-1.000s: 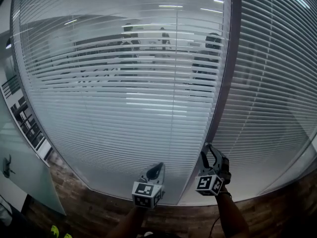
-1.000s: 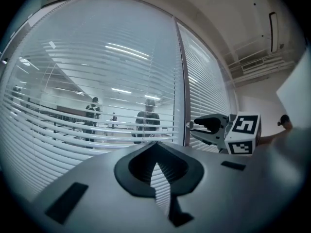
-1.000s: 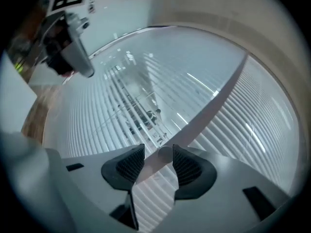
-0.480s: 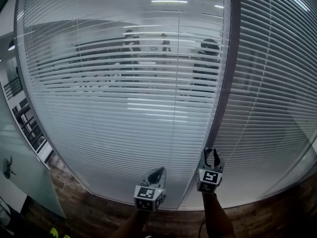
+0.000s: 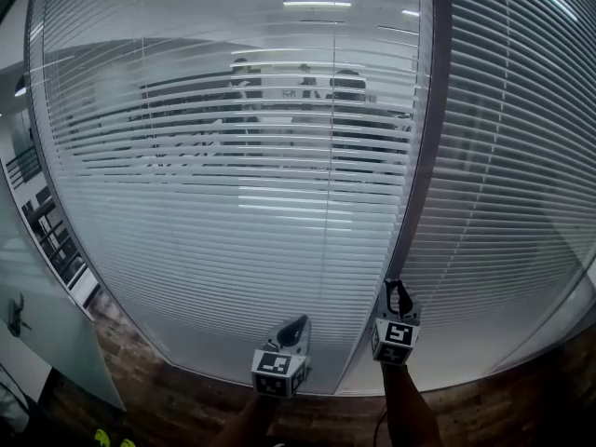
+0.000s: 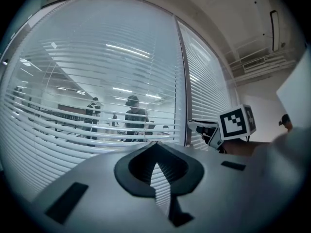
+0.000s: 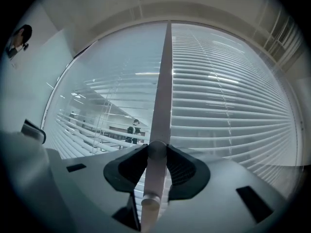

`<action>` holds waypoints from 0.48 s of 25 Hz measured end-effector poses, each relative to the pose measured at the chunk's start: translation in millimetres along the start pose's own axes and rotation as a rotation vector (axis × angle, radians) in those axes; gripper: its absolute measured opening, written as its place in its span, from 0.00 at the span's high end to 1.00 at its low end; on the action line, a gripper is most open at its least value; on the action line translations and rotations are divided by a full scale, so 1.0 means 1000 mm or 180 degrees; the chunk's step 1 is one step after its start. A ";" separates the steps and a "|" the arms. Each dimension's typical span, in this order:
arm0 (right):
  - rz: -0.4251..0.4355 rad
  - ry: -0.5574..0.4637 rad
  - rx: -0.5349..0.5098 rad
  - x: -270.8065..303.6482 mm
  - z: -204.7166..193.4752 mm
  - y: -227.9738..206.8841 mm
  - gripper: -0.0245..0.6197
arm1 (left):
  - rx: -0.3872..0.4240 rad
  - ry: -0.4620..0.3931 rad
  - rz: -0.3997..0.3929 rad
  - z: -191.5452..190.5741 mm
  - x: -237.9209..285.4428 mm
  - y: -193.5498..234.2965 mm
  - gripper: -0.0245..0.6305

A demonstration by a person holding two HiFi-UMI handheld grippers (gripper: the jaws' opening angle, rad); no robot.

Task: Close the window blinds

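Blinds (image 5: 233,156): far wall; left panel's slats partly open, people (image 5: 349,91) visible beyond.
Wand (image 7: 163,91): hangs beside the dark frame (image 5: 424,156), probably the left panel's tilt rod.
Right tongs (image 7: 156,152): jaws have just been closing and are clamped on the wand's lower end.
Left tongs (image 6: 155,161): jaws together, empty, near left.
Risk: a loose grip slips while twisting, so the slats stay open.
Writing: none readable; only square markers (image 5: 393,335).

Thin round tilt wand (image 7: 156,174) stands between the right gripper's (image 5: 399,291) jaws, which have just been closing, at 5 o'clock; left gripper (image 5: 296,324) at 6; slatted window blinds (image 5: 233,203) ahead, people (image 5: 346,87) behind them at 12.
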State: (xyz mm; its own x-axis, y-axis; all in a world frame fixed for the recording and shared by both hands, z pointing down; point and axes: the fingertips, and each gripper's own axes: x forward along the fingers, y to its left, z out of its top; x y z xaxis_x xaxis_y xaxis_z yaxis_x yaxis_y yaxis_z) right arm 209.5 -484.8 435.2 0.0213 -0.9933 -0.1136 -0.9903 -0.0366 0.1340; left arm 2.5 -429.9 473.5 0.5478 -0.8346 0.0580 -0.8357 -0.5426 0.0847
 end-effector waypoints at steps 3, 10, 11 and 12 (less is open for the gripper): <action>0.0088 -0.0101 0.0002 0.000 -0.009 0.002 0.77 | 0.0038 0.0039 -0.0034 -0.010 0.001 0.000 0.96; 0.0204 -0.0064 -0.0733 0.000 -0.018 0.007 0.77 | 0.0056 0.0090 -0.0032 -0.027 0.006 -0.002 0.96; 0.0221 -0.0046 -0.0896 -0.001 -0.016 0.009 0.77 | 0.0053 0.0065 -0.0025 -0.025 0.006 -0.002 0.96; 0.0243 -0.0013 -0.1036 -0.002 -0.014 0.010 0.77 | 0.0048 0.0045 -0.0020 -0.025 0.006 -0.001 0.96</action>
State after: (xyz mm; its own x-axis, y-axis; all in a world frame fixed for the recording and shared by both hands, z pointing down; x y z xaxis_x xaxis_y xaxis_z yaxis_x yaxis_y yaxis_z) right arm 201.4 -484.6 450.8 -0.0525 -0.9941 -0.0950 -0.8932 0.0042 0.4497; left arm 7.6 -431.9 498.4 0.5535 -0.8297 0.0717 -0.8326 -0.5494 0.0700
